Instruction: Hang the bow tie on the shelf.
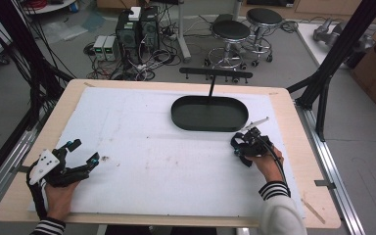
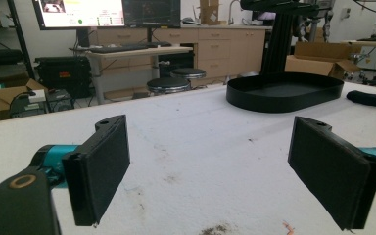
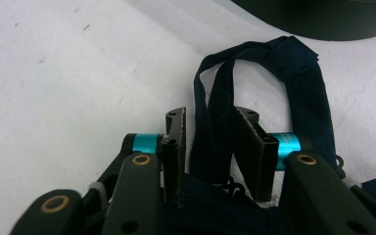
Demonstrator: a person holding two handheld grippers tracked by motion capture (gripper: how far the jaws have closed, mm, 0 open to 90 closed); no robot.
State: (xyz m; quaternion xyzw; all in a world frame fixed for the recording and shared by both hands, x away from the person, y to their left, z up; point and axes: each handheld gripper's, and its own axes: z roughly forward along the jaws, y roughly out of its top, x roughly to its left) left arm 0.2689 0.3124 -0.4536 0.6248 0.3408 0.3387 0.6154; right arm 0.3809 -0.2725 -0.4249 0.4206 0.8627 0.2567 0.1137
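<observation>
Hands in striped sleeves are coming in from the bottom of the high view, each holding a set of tongs over a white sheet (image 1: pixel 142 161) that is covering the wooden bench (image 1: pixel 293 142).

At the lower left of the high view, the left tongs (image 1: pixel 83 152) are resting low over the sheet, jaws spread wide apart and holding nothing. The left gripper view is showing the same: the left tongs (image 2: pixel 210 171) are standing open, their two flat black pads far apart with bare, slightly stained sheet between them.

At the lower right of centre in the high view, the right tongs (image 1: pixel 241 147) are sitting over a dark navy strap (image 1: pixel 236 145) lying on the sheet. In the right gripper view the right tongs (image 3: pixel 210 147) are nearly closed around a doubled length of the navy strap (image 3: pixel 293 63), which is running up between the pads and looping round toward the upper right of the frame. Whether the pads are actually pinching the fabric I cannot tell.

Just beyond the strap, near the upper centre of the high view, a black oval tray (image 1: pixel 181 115) is lying on the sheet, with a black stand rising at its far edge. Farther off, on the floor, two round stools (image 1: pixel 231 30) and computer towers (image 1: pixel 137 29) are standing among tangled cables.
</observation>
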